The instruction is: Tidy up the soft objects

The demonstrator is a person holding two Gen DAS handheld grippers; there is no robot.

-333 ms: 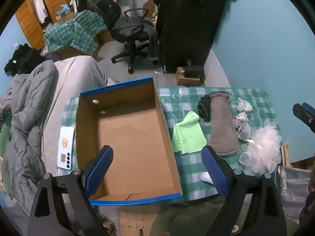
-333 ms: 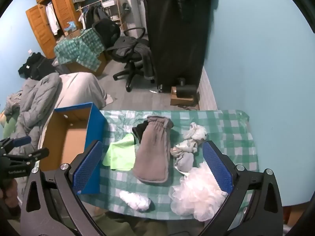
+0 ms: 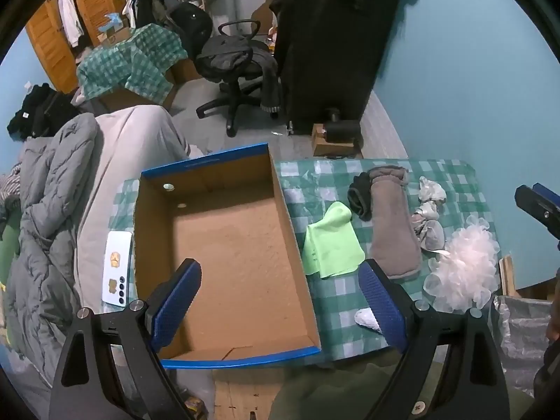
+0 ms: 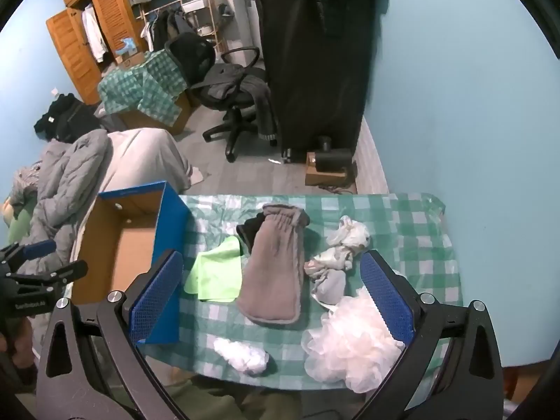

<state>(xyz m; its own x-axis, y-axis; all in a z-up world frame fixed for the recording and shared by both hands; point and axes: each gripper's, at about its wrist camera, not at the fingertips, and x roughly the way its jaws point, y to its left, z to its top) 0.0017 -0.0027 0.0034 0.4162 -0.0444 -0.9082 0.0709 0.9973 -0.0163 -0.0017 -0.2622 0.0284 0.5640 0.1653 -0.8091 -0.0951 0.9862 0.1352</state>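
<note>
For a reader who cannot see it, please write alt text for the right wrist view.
The open right gripper hovers over a green checked table holding a grey mitt, a lime cloth, crumpled socks, a white mesh pouf and a small white bundle. An empty blue-edged cardboard box stands at the table's left end.

Matt cardboard box (image 3: 224, 245), fuzzy grey cloth mitt (image 4: 276, 273), glossy checked tablecloth (image 4: 402, 231).

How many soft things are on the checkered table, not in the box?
About 6: green cloth beside the box, grey mitten, dark item tucked partly under it, bundled socks, white pouf, small white wad at the front edge. The socks may hide more.
</note>
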